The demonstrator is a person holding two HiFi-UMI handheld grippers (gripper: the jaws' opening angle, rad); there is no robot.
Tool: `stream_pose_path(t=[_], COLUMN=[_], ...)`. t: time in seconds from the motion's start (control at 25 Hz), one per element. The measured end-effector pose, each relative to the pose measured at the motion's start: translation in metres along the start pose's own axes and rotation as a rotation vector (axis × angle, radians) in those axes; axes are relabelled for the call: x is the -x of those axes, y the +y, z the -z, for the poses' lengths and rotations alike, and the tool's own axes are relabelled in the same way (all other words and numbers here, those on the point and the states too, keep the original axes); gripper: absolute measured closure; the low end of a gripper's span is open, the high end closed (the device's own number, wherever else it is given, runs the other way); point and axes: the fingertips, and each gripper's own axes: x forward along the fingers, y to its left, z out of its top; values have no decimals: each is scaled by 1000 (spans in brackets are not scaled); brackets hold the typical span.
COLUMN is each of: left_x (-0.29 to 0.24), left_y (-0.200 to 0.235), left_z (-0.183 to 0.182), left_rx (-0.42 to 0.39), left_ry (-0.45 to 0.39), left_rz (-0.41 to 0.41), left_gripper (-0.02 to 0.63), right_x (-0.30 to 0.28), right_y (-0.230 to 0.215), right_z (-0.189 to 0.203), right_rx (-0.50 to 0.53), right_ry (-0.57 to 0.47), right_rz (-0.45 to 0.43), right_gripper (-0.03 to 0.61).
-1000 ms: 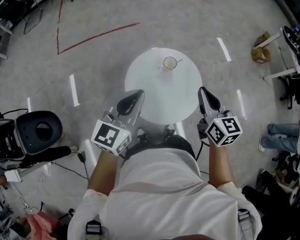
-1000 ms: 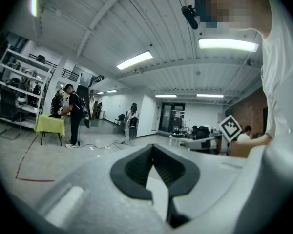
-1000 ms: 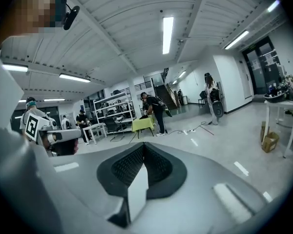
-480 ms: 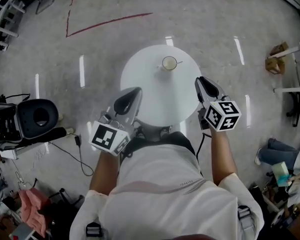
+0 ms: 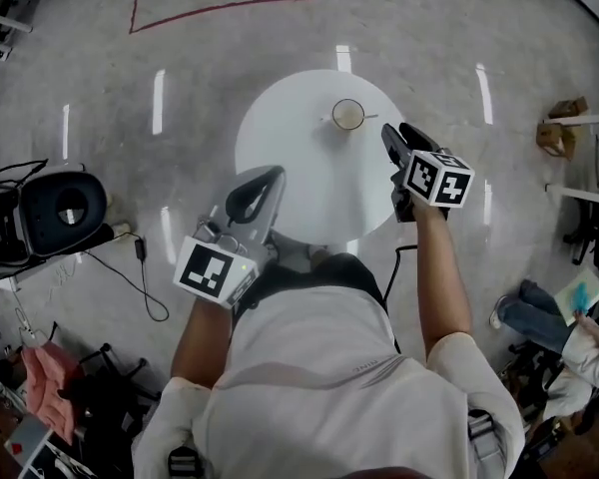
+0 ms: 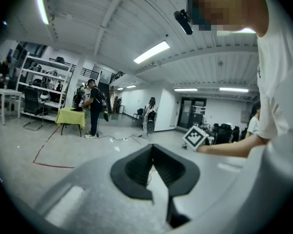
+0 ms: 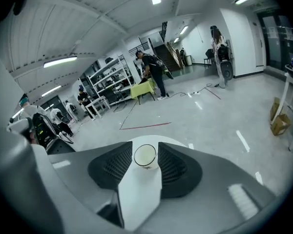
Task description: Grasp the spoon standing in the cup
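Observation:
A pale cup [image 5: 347,115] stands at the far side of the round white table [image 5: 295,163]. A thin spoon handle [image 5: 326,120] pokes out over its left rim. My right gripper [image 5: 390,134] hovers over the table's right part, just right of the cup and short of it. Its jaws are opening, with nothing between the pads. In the right gripper view the cup [image 7: 145,156] shows ahead, framed by the right gripper [image 7: 144,146]; the spoon is not clear there. My left gripper [image 5: 267,177] is shut and empty at the table's near left edge. In its own view the left gripper [image 6: 152,148] points across the room.
A black round device [image 5: 65,208] with cables sits on the floor at the left. A cardboard box [image 5: 564,108] lies at the right, and red tape [image 5: 220,8] marks the floor beyond the table. People stand by a yellow table [image 6: 71,116] far off.
My right gripper has moved forward over the table toward the cup, and its jaws have spread apart. The left gripper has stayed near the table's left edge.

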Motion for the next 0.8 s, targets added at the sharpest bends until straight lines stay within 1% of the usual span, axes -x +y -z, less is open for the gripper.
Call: stream_pose_path(t=[0.12, 0.28, 0.4, 0.52, 0.68, 0.72, 0.76, 0.8], left_x=[2, -4, -5, -3, -5, -5, -5, -4], left_y=[20, 27, 34, 45, 46, 45, 45, 45], left_z=[11, 20, 26, 27, 26, 26, 26, 26], left_rx=[18, 31, 37, 41, 48, 51, 52, 53], left_ry=[21, 38, 52, 63, 61, 61, 61, 60], left_rz=[-13, -20, -19, -22, -13, -11, -10, -11], left_gripper=[611, 611, 611, 611, 611, 611, 611, 611], right_x=[-45, -81, -103, -117, -124, -124, -122, -120], right_y=[-6, -31, -37, -35, -38, -37, -35, -33], right_z=[10, 21, 31, 37, 39, 38, 37, 35], right_rx=[-26, -90, -159, -185, -242, -249, -243, -227], right_ry=[60, 116, 154, 181, 168, 161, 154, 145], right_rz=[19, 55, 48, 42, 27, 20, 18, 23], right_gripper=[417, 422, 439, 457, 505, 534, 560, 566])
